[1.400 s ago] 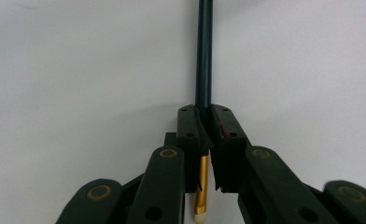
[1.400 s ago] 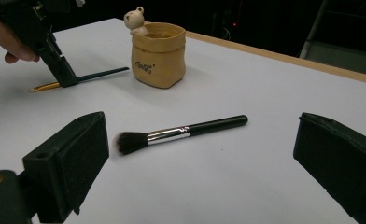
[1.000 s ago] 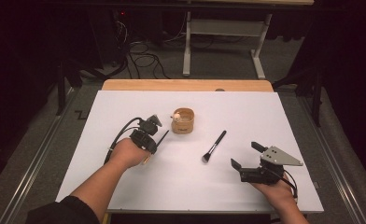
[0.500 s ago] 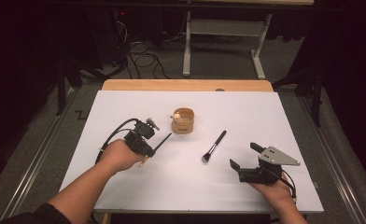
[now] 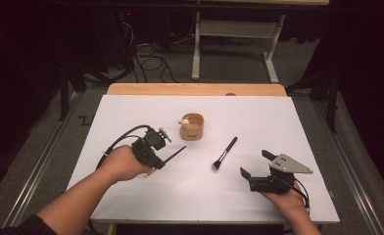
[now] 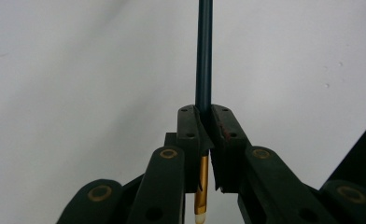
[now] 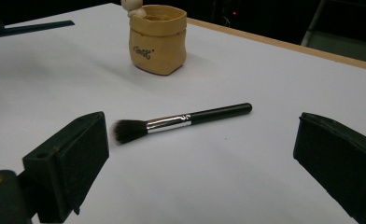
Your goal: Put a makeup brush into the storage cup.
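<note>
My left gripper [image 5: 159, 161] [image 6: 204, 119] is shut on a thin brush [image 5: 174, 154] [image 6: 204, 51]. The brush has a dark handle that points toward the pot, a gold ferrule and a pale tip at my hand's side. It hangs just above the white tabletop [image 5: 131, 112]. A tan cloth-like pot [image 5: 192, 127] [image 7: 158, 39] stands mid-table with a small figure on its rim. A black makeup brush [image 5: 224, 153] [image 7: 181, 121] with a silver ferrule lies right of the pot. My right gripper [image 5: 255, 164] [image 7: 202, 140] stands open, with that brush lying ahead of its jaws.
The white sheet ends in a wooden strip [image 5: 195, 89] at the far edge. Beyond it are a dark floor, cables [image 5: 146, 58] and a white table frame [image 5: 234, 44]. Bare sheet lies between the two hands.
My left hand has drawn back from the pot toward the near left and risen a little, carrying the thin brush. The right hand has kept still.
</note>
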`<control>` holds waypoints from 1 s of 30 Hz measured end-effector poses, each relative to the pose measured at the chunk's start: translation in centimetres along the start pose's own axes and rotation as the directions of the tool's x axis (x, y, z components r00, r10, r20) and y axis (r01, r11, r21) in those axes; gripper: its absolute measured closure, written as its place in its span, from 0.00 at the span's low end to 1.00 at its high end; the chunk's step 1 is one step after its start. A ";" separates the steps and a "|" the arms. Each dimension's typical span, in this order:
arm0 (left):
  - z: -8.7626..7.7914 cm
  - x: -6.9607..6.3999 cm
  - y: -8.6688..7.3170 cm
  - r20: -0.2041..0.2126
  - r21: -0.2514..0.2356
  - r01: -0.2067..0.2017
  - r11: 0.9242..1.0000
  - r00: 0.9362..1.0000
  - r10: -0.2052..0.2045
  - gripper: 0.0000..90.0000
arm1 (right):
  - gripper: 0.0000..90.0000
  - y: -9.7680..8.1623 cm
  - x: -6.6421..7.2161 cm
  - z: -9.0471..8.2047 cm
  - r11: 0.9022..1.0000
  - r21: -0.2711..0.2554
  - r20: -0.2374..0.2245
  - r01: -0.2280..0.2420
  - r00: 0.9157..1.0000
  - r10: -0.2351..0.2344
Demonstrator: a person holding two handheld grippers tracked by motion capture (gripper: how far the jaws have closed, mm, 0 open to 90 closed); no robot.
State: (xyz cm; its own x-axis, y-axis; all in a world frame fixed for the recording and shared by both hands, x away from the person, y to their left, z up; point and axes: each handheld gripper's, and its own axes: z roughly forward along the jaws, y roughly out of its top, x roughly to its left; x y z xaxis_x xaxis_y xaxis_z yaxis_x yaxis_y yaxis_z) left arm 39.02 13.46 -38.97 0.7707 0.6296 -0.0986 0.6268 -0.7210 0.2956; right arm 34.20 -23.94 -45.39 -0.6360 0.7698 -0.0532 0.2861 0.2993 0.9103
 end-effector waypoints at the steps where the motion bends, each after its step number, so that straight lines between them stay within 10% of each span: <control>1: -0.1 -0.2 0.1 0.001 0.003 -0.009 1.000 1.000 0.009 0.92 | 0.04 0.0 0.0 0.0 1.000 -0.002 -0.001 0.002 1.000 -0.002; 30: 0.9 -3.7 2.8 0.050 0.198 -0.198 0.960 0.980 0.192 0.92 | 0.09 0.5 1.6 0.1 0.996 0.033 -0.044 0.084 0.996 -0.082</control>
State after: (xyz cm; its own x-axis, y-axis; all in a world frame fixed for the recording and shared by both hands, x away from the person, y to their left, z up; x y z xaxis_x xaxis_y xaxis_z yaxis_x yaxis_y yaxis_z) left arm 38.03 8.81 -38.62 0.8814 0.4643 -0.0872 0.4718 -0.8741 0.1151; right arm 33.42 -22.47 -45.09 -0.6887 0.7167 -0.1097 0.2551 0.3812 0.8886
